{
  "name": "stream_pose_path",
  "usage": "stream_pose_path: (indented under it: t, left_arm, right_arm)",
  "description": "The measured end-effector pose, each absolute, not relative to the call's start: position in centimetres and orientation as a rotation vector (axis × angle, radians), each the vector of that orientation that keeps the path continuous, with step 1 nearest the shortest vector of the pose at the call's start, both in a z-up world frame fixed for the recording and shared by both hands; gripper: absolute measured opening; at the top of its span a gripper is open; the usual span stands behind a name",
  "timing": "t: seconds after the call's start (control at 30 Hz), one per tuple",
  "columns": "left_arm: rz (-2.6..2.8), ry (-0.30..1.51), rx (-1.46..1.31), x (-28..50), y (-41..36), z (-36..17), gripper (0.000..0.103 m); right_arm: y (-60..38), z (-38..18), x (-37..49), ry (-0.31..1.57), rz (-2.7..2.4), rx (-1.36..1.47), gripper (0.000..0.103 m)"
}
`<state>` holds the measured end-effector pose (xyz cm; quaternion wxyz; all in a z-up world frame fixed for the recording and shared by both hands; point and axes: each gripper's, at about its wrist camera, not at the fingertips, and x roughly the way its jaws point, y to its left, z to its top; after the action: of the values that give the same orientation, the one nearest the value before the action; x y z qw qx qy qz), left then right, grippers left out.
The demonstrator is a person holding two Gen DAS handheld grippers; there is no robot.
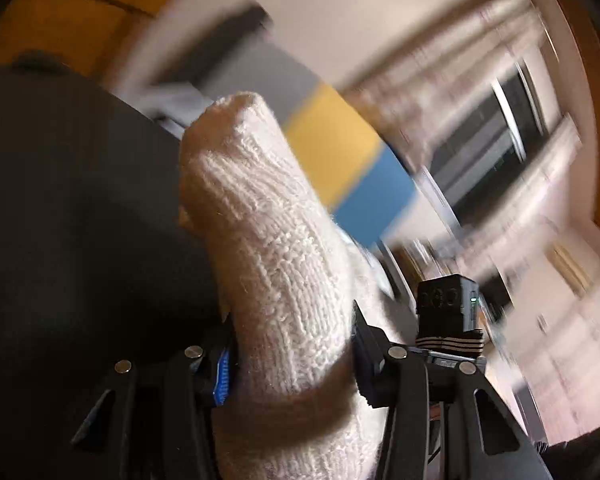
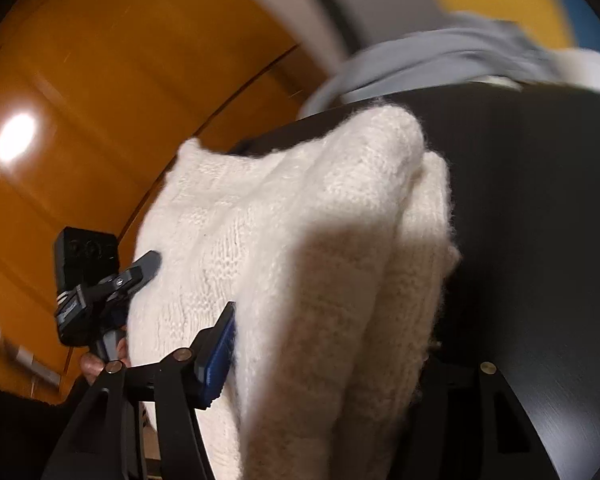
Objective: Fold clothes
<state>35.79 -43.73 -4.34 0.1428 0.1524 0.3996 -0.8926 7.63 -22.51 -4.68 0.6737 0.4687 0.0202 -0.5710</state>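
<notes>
A white knitted sweater (image 1: 260, 220) fills the gap of my left gripper (image 1: 292, 368), whose blue pad (image 1: 222, 376) and black finger press on it from both sides. It sticks up as a thick roll over the black table (image 1: 60, 200). In the right wrist view the same sweater (image 2: 300, 220) lies as a folded bundle at the table's edge. My right gripper (image 2: 328, 368) is shut on the bundle; its blue pad (image 2: 216, 360) touches the knit and the far finger is hidden behind it. A finger of the left gripper (image 2: 146, 266) rests on the sweater's left side.
A light blue garment (image 2: 420, 60) lies at the far edge of the black table (image 2: 540, 240). Orange floor (image 2: 100, 120) lies beside the table. The right gripper's camera box (image 1: 448, 304) shows close to the sweater. The room behind is blurred.
</notes>
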Motion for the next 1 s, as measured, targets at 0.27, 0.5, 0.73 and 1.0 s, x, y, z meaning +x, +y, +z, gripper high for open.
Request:
stream_pose_path:
  t: [0.27,0.5,0.73,1.0]
  left_arm:
    - [-2.187,1.093,0.343,46.8,-55.3,-8.1,0.047]
    - [-2.045,1.096,0.38,49.5,-58.5,-11.0,0.052]
    - [-1.918,0.979,0.355,50.8,-56.6,-7.7,0.051]
    - [-2.067,0.81,0.461,45.5,-55.7,-5.3,0.052]
  right_arm:
    - [-46.9,-4.0,17.5,0.334,-1.012,0.961,0.06]
    - [-54.6,-5.9,21.4,0.48,-1.068,0.858,0.071]
    - [-47.0,-0.7,19.6,0.481,-1.14,0.615,0.075]
    - [-45.8,-1.1,23.0,0.647,-0.919,0.549,0.077]
